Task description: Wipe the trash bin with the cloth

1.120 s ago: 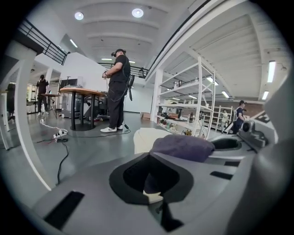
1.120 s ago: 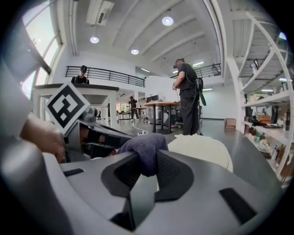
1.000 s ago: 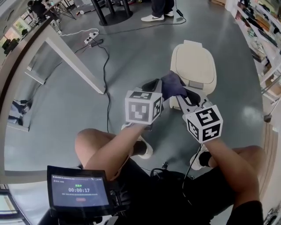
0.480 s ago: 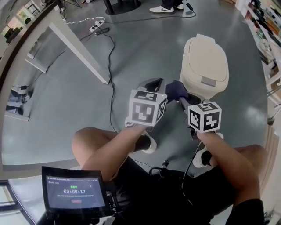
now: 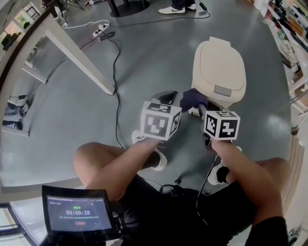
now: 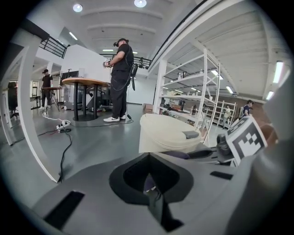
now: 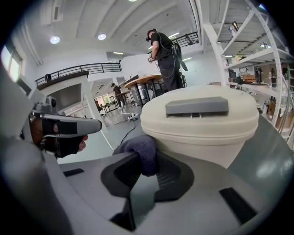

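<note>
My right gripper (image 7: 143,176) clamps the cloth (image 7: 140,149) just at the near wall of the trash bin (image 7: 202,124), at twelve o'clock. The left gripper (image 5: 166,96), at nine o'clock, is closed on nothing. I judge the wiping barely started, with most of the bin left.

This is a large open-plan lab or workshop hall. It has a polished grey floor (image 5: 159,67) crossed by a loose black cable (image 5: 114,81) near a power strip (image 5: 99,31). Tall white metal shelving racks (image 6: 195,85) hold small items. There is a railed mezzanine (image 7: 78,69) and round ceiling lights (image 6: 140,3). A person (image 6: 120,69) with gear strapped on stands beside a round desk (image 6: 85,81).
</note>
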Motion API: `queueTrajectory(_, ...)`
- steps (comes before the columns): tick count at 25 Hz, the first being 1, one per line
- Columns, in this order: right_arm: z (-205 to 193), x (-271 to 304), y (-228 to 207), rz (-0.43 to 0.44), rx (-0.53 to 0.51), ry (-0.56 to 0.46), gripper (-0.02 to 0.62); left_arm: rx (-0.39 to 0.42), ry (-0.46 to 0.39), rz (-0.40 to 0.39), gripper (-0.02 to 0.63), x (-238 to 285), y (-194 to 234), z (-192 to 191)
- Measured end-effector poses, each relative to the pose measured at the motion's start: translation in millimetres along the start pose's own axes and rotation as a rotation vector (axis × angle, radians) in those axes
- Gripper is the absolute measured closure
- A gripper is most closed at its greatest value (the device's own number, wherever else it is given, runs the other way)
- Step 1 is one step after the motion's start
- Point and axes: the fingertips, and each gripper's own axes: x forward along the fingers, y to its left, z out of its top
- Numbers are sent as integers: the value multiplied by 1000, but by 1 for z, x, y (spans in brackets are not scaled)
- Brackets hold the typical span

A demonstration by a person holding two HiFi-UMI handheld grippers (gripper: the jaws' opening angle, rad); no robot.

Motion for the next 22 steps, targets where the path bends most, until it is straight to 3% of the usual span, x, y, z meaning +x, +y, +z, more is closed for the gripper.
queueTrajectory(6, -3, -10, -22, 4, 35, -7, 529, -22, 35, -29, 609, 18, -19, -5)
queueTrajectory(22, -15, -46, -81, -52, 101, 6, 529, 67, 138, -71, 609, 52, -56, -30)
